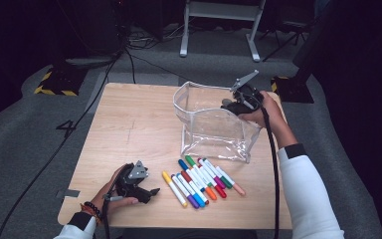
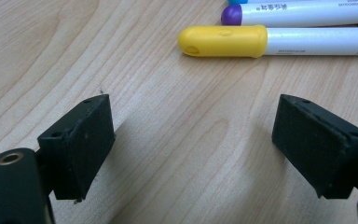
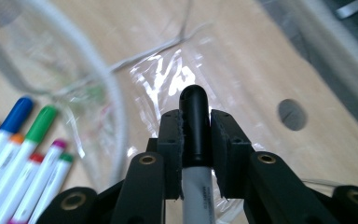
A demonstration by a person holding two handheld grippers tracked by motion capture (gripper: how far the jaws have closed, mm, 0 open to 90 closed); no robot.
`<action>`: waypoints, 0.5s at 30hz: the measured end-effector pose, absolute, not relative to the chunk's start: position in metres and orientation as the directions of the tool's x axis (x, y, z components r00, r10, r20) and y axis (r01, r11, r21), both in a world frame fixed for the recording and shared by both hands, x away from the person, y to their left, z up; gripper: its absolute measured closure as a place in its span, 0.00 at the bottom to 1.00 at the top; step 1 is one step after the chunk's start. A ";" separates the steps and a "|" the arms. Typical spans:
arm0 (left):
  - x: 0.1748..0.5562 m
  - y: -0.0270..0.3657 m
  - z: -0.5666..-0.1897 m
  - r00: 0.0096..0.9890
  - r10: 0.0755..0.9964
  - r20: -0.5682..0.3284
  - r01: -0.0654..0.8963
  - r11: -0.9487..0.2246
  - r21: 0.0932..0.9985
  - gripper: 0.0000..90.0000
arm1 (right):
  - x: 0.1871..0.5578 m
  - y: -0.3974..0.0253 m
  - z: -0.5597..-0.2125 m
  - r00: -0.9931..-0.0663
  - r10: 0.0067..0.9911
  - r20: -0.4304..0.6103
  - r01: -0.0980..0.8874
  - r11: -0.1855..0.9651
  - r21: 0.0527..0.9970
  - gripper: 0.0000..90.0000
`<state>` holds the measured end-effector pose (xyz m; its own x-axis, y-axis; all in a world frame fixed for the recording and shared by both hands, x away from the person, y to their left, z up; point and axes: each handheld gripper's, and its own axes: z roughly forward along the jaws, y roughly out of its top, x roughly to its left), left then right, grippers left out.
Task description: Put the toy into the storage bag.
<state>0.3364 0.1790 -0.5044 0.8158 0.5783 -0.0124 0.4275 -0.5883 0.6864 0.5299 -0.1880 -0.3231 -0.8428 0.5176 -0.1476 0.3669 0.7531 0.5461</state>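
From the high view, the right gripper [image 1: 235,103] was held at the far right rim of a clear plastic pouch [image 1: 214,130] that stood open on the wooden table [image 1: 129,129], but what it carried was too small to make out there. The right gripper view settled this: the two jaws were closed tight on a black-capped marker [image 3: 195,135], its cap poking up past the pads and its white barrel running down between them, with the pouch's shiny plastic and white rim directly beyond. That same view also caught a few of the loose markers at its left edge, among them a blue-capped one [image 3: 14,116] and a green-capped one [image 3: 42,122]. The high view showed the whole row of markers [image 1: 201,181] lying side by side on the table just in front of the pouch, and the left gripper [image 1: 146,191] resting low near the table's front edge, just left of that row. Whether its jaws were apart could not be judged from above. The left gripper view showed them spread wide over bare wood with nothing between them, and a yellow-capped marker [image 2: 270,42] lying crosswise a little beyond the pads, a purple-capped one [image 2: 298,14] just behind it.
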 end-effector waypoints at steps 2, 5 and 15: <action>0.336 0.179 -0.504 0.816 0.578 -0.012 0.427 -0.588 0.686 0.15 | 0.527 -0.183 -0.324 -0.868 0.478 -0.134 0.347 0.776 0.526 0.83; 0.336 0.179 -0.504 0.816 0.579 -0.013 0.428 -0.588 0.687 0.15 | 0.524 -0.179 -0.324 -0.899 0.428 -0.094 0.330 0.803 0.495 0.83; 0.336 0.179 -0.504 0.816 0.578 -0.012 0.428 -0.588 0.686 0.15 | 0.508 -0.168 -0.326 -0.935 0.342 -0.090 0.265 0.847 0.461 0.79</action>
